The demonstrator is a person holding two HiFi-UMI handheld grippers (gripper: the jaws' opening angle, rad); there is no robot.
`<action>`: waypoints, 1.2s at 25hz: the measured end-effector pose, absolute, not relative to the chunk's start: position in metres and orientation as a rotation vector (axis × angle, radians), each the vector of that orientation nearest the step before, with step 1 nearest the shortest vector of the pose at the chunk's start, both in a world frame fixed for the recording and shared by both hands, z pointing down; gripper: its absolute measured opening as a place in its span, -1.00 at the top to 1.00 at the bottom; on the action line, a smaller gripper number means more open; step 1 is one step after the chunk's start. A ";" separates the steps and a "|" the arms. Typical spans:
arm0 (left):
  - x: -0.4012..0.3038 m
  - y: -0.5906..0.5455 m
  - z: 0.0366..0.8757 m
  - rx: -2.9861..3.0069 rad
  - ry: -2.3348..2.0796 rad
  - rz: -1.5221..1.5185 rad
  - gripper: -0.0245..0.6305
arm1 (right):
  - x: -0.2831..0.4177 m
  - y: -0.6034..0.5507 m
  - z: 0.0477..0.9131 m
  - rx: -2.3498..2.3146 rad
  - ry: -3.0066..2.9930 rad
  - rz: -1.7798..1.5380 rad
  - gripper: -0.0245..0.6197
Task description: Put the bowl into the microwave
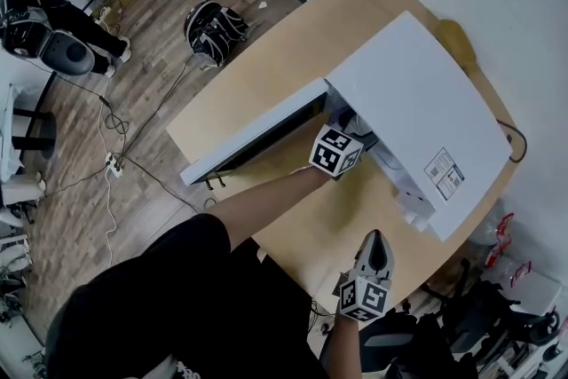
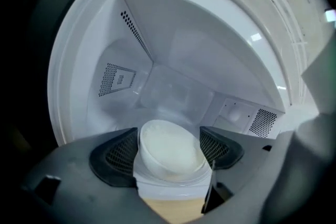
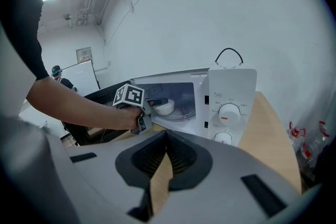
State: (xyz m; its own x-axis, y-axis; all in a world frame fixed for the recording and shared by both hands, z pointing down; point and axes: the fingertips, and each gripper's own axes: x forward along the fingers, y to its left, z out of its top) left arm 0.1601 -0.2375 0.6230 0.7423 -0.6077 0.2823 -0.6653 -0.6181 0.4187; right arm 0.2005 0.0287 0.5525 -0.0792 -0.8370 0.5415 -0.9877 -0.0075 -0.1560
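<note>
Left gripper (image 2: pixel 168 136) reaches into the open microwave (image 2: pixel 184 55) with jaws wide apart, the white bowl (image 2: pixel 170 157) sitting unclamped between them on the glass plate (image 2: pixel 173 182); right gripper (image 3: pixel 167 136), jaws closed and empty, is above the table (image 3: pixel 273 128), microwave ahead.

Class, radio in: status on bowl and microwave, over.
Left gripper jaws open, bowl between them. Bowl inside microwave. Right gripper shut, empty. Door open, nothing blocking.

No legible text, sticker (image 1: pixel 444 173) on microwave (image 1: pixel 417 93) top, print apparently too small
</note>
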 end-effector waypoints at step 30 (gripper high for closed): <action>0.182 -0.217 0.645 2.623 -0.954 0.424 -0.13 | 0.212 0.043 0.560 1.938 -1.945 0.760 0.74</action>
State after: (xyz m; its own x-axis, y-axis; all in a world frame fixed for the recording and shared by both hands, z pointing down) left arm 0.1816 -0.2168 0.6450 0.7335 -0.5649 0.3780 -0.6590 -0.7271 0.1923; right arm 0.2115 0.0434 0.5596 -0.0520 -0.8323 0.5520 -0.9860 -0.0448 -0.1604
